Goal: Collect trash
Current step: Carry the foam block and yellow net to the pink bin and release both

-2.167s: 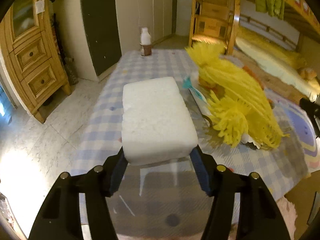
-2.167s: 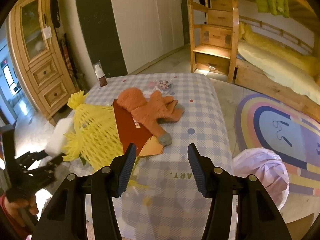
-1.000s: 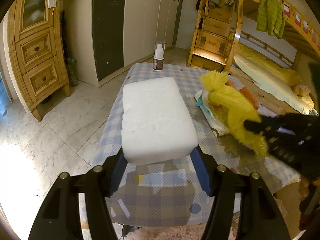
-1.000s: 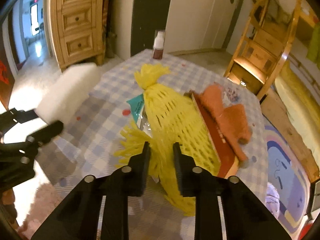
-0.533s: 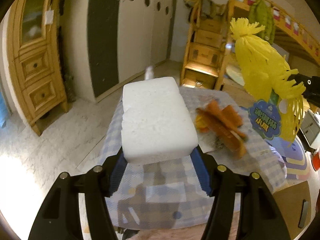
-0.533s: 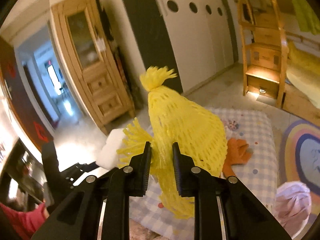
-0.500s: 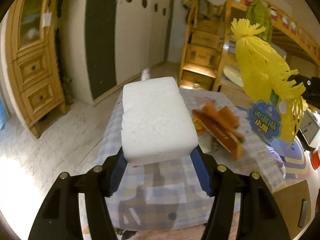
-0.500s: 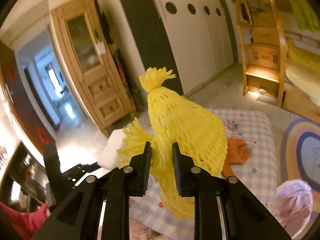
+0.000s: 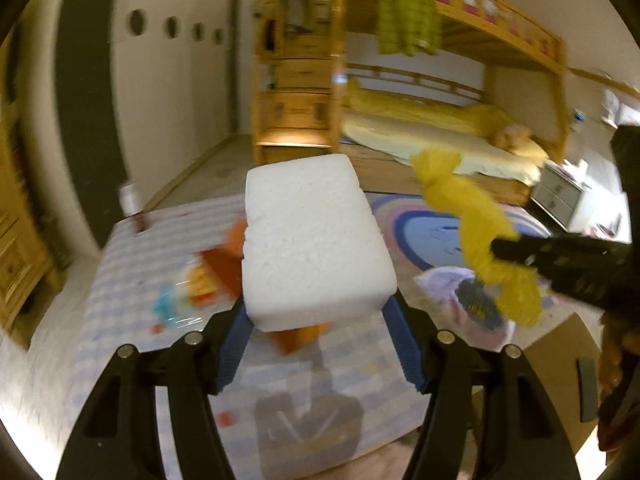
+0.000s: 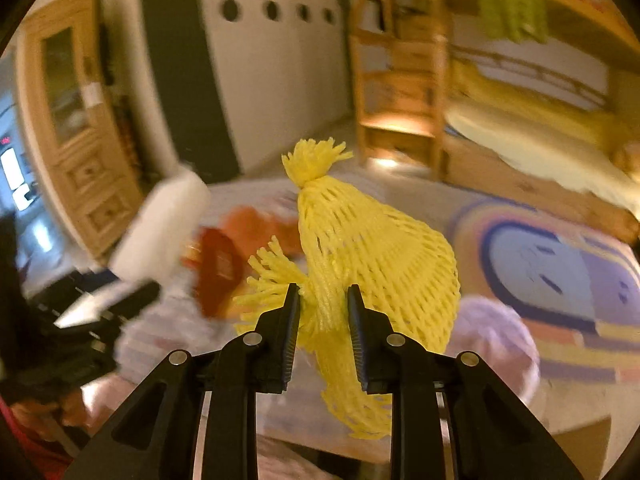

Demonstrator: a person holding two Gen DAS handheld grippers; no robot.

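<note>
My left gripper (image 9: pixel 318 312) is shut on a white foam block (image 9: pixel 312 236) and holds it in the air above the checked table (image 9: pixel 132 304). My right gripper (image 10: pixel 323 304) is shut on a yellow foam net (image 10: pixel 360 248) and holds it up in the air. The net also shows at the right of the left wrist view (image 9: pixel 476 236), with a blue label below it. The foam block shows blurred at the left of the right wrist view (image 10: pixel 160 224). A pale pink trash bag (image 10: pixel 496 340) sits on the floor right of the table.
An orange plush toy (image 10: pixel 248 220), a dark red packet (image 10: pixel 218 264) and a small wrapper (image 9: pixel 168 308) lie on the table. A small bottle (image 9: pixel 130 200) stands at its far left corner. A rainbow rug (image 10: pixel 560 264), a bunk bed (image 9: pixel 440 120) and a cardboard box (image 9: pixel 560 368) lie beyond.
Both grippers have swung to the right with their loads. The net now hangs lower, near the trash bag. The view is blurred by the motion.
</note>
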